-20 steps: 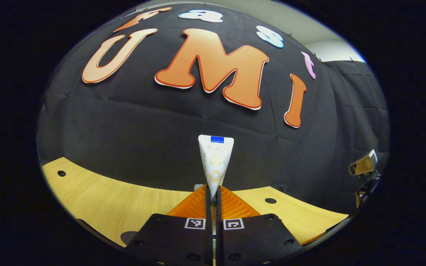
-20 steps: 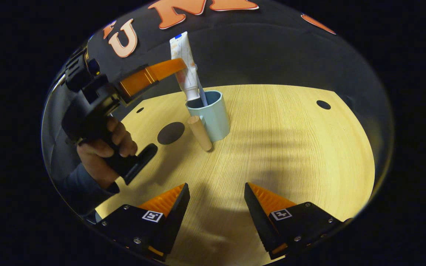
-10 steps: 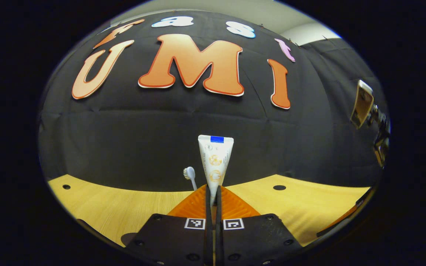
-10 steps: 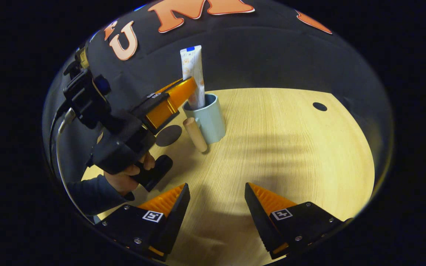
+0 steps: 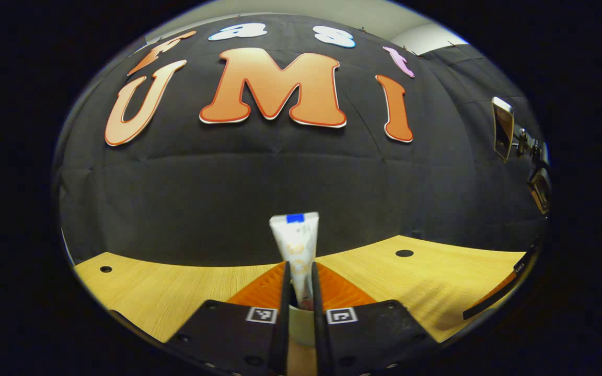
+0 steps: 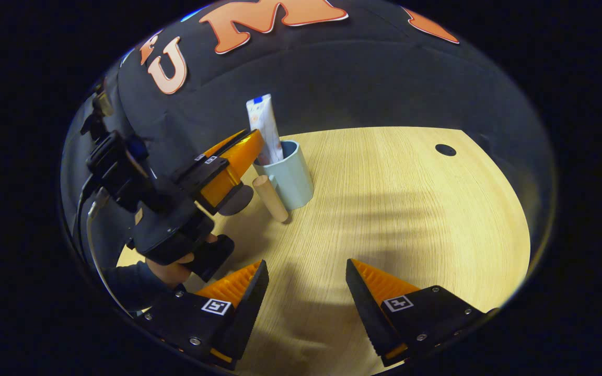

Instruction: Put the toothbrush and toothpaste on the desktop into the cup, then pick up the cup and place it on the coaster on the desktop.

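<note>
My left gripper [image 5: 299,292] is pointing fwd w/ jaws a narrow gap apart, toothpaste [image 5: 297,243] standing upright btwn them, crimped end up. Can't tell if I'm pressing it. Cup [image 5: 301,325] rim is showing low in the gap. Wood surface [image 5: 175,287] is stretching behind.

A white toothpaste tube [image 6: 262,125] with a blue end strip is standing in a pale blue cup [image 6: 289,176] with a tan wooden handle [image 6: 269,191], on a light wood-grain counter [image 6: 411,209].
</note>
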Demonstrator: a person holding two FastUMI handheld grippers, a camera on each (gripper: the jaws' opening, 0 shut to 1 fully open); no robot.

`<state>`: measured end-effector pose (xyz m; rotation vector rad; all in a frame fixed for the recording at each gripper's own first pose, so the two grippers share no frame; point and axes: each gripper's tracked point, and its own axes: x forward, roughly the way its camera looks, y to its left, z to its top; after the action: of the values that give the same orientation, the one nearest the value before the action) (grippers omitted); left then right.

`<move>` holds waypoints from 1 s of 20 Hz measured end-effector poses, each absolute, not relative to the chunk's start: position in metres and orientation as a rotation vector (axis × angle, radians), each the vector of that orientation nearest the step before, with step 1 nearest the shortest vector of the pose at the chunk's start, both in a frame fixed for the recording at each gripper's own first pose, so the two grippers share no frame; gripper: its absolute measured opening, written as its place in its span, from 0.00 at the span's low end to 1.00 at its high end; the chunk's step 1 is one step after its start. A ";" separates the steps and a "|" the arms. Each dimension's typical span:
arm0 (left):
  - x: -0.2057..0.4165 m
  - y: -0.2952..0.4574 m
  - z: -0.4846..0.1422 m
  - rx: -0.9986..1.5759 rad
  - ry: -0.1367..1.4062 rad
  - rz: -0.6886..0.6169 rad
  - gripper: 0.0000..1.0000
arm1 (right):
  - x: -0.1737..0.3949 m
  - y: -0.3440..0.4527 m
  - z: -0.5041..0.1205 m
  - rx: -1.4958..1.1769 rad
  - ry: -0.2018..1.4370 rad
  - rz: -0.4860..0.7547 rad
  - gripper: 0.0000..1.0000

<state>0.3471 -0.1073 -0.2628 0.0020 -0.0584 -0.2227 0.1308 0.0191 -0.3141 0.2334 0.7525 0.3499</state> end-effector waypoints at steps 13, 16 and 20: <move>0.275 -0.032 -0.234 0.015 0.082 -0.155 0.99 | 0.147 0.025 -0.285 0.197 0.703 0.317 0.90; 0.255 -0.012 -0.224 -0.011 0.130 -0.135 0.99 | 0.158 0.039 -0.271 0.195 0.686 0.323 0.90; 0.225 0.018 -0.220 0.014 0.223 -0.086 0.99 | 0.175 0.058 -0.256 0.177 0.669 0.316 0.90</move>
<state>0.2249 0.0182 -0.2197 0.0144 0.2233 -0.0861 0.1750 0.0577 -0.2562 0.1771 0.6685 0.3155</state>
